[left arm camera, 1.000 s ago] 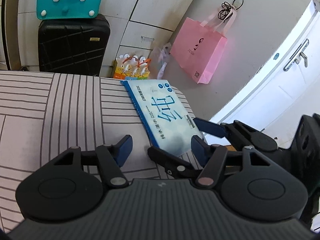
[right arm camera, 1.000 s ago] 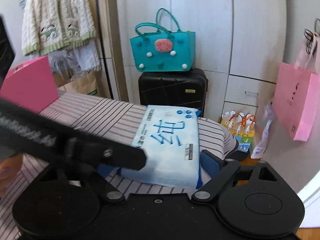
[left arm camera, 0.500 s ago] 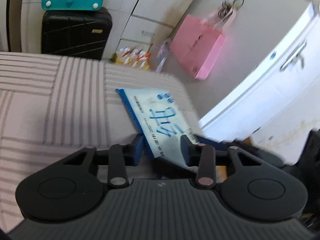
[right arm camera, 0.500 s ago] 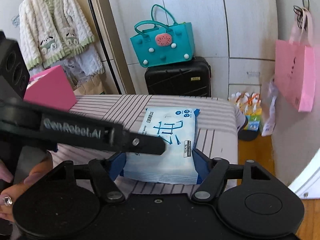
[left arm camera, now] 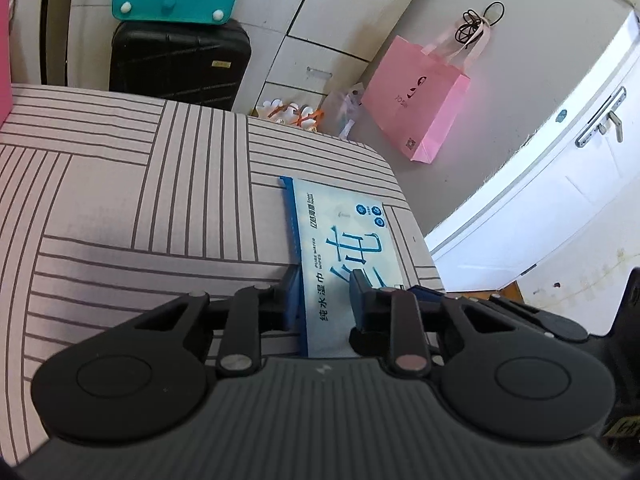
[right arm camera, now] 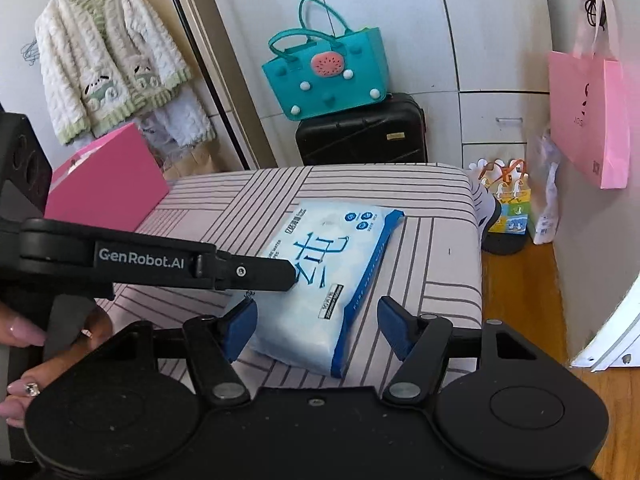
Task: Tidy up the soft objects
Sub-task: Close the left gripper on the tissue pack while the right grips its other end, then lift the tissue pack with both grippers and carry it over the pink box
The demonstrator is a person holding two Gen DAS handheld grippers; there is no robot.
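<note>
A blue and white pack of wet wipes lies on the striped bed cover near its right corner. My left gripper has its jaws closing on the pack's near edge, and its pads press on it. In the right wrist view its upper finger lies across the top of the pack. My right gripper straddles the pack's near end with its jaws closing. Its left pad is against the pack's side, and its right pad stands a little clear of the blue seam.
A pink box sits on the bed at the left. Past the bed stand a black suitcase with a teal bag on it. A pink paper bag hangs on the wall. A hand holds the left gripper.
Both grippers' jaws have narrowed. The left one went from wide apart beside the pack to pinching its edge. The right one rolled and drew in around the pack's near end.
</note>
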